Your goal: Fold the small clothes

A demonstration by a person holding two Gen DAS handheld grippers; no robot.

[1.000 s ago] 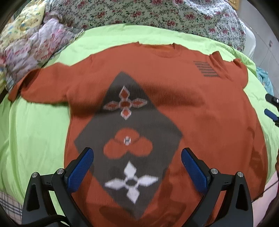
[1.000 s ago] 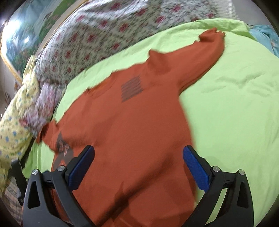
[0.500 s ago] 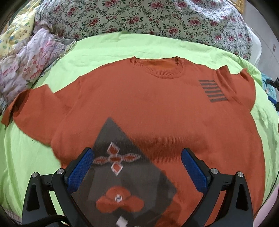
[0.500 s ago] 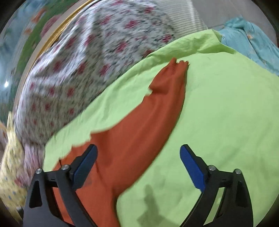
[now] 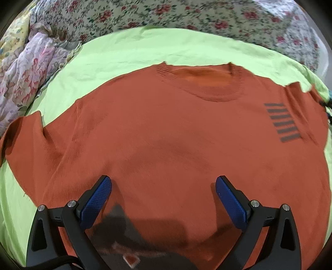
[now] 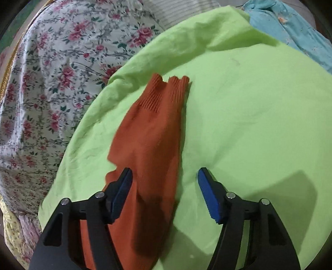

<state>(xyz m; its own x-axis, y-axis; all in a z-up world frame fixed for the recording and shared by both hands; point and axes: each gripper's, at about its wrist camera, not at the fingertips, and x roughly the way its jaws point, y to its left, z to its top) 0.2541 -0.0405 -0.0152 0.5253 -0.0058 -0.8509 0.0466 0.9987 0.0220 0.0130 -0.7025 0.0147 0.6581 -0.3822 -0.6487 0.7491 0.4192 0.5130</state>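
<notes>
An orange knit sweater (image 5: 176,128) lies flat, front up, on a lime green sheet (image 5: 124,52). Its ribbed collar (image 5: 199,83) points away from me and grey stripes (image 5: 282,122) mark its right chest. My left gripper (image 5: 162,184) is open and empty, just above the sweater's chest. In the right wrist view the sweater's right sleeve (image 6: 149,135) stretches away from me, ending in a ribbed cuff (image 6: 166,91). My right gripper (image 6: 165,178) is open and empty, low over the sleeve, its jaws straddling the sleeve's right edge.
A floral quilt (image 5: 186,14) is bunched along the far side of the bed; it also shows in the right wrist view (image 6: 51,72). A pink floral cloth (image 5: 27,68) lies at the left. A light blue garment (image 6: 290,27) lies at the far right.
My left gripper has moved from the sweater's patterned belly up to its chest. My right gripper has swung from the body out along the right sleeve and lowered toward it.
</notes>
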